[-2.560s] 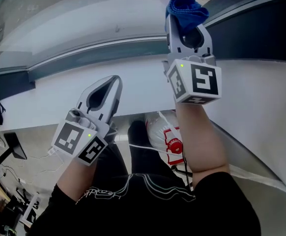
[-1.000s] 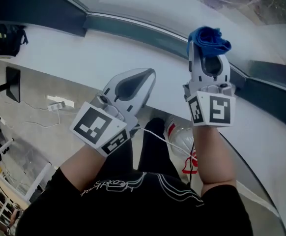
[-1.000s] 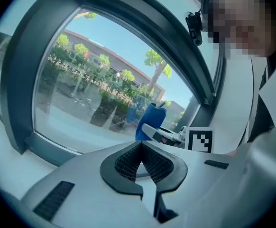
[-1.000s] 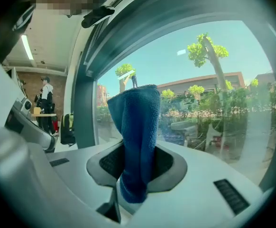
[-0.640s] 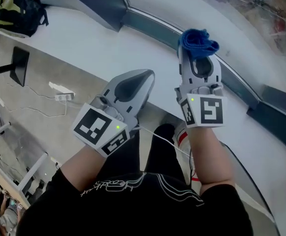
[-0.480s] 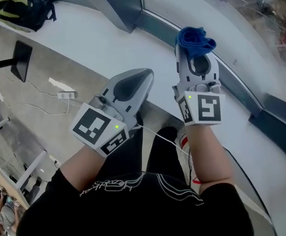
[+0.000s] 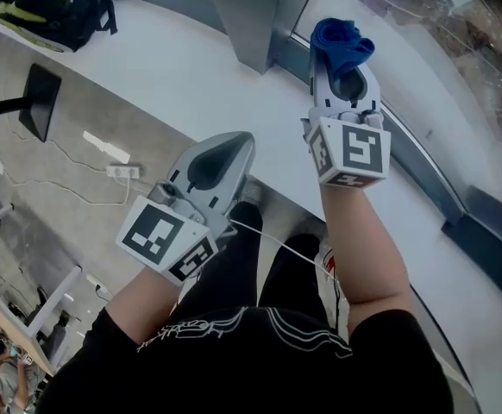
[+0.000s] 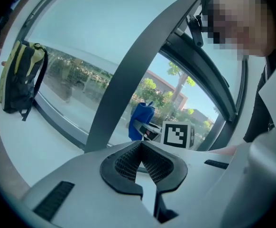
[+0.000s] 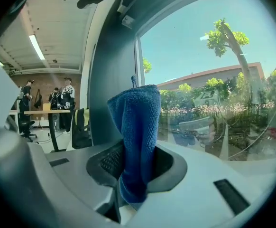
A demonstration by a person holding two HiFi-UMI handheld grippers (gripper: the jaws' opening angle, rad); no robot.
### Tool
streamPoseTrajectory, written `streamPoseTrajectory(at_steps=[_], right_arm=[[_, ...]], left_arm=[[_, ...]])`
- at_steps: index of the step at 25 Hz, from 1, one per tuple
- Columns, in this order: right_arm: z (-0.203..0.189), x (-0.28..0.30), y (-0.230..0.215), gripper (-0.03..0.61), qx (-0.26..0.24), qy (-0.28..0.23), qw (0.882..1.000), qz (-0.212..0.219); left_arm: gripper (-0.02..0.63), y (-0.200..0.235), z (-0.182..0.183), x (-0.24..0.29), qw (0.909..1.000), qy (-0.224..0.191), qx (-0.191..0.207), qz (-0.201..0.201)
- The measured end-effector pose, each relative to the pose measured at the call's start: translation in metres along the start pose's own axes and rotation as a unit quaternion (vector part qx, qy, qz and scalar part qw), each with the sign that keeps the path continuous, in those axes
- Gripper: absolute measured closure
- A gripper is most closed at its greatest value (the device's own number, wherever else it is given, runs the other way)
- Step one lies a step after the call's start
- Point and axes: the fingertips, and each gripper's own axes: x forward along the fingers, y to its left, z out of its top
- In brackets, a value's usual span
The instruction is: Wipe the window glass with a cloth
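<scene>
Blue cloth point(image 7: 341, 40) sticks out of my right claw point(image 7: 341, 62) in the head view, bunched at the tips and held up close to the window glass point(image 7: 423, 54), just right of the grey pillar point(image 7: 264, 11). Whether the cloth touches the pane I cannot tell from here. My left claw point(image 7: 235, 144) sits lower, over the edge of the white sill point(image 7: 165, 63), its jaws pressed together. A black and yellow backpack point(image 7: 53, 7) lies on the sill at the far left, well apart from both claws; what it holds I cannot see. Down on the floor a power strip point(image 7: 124, 172) lies with its cable.

Left gripper view: my jaws meet at the tips and nothing is between the ribbed pads point(image 8: 126, 161). The backpack stands upright on the sill, leaning against the glass. The pillar crosses the middle of the view, and beyond my jaws shows the right claw's marker cube point(image 8: 177, 134) with the cloth above it.

Right gripper view: my jaws pinch the cloth near its lower end, and it stands upright between the pads as a folded roll. The glass fills the right side, with the pillar just left of the cloth. Far off at the left, people point(image 9: 62, 94) stand at a desk point(image 9: 43, 112).
</scene>
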Motion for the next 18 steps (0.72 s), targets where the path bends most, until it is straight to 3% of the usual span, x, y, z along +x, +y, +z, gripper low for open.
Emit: streamPoseTrajectory(at_steps=[8, 18], right_arm=[[-0.006, 0.043, -0.007, 0.485, 0.023, 0.003, 0.999, -0.046], [-0.014, 0.051, -0.011, 0.485, 0.030, 0.010, 0.998, -0.061]], left_arm=[[0.611, 0.025, -0.006, -0.007, 0.9999, 0.011, 0.007, -0.001], [0.611, 0.031, -0.009, -0.006, 0.9998, 0.017, 0.003, -0.005]])
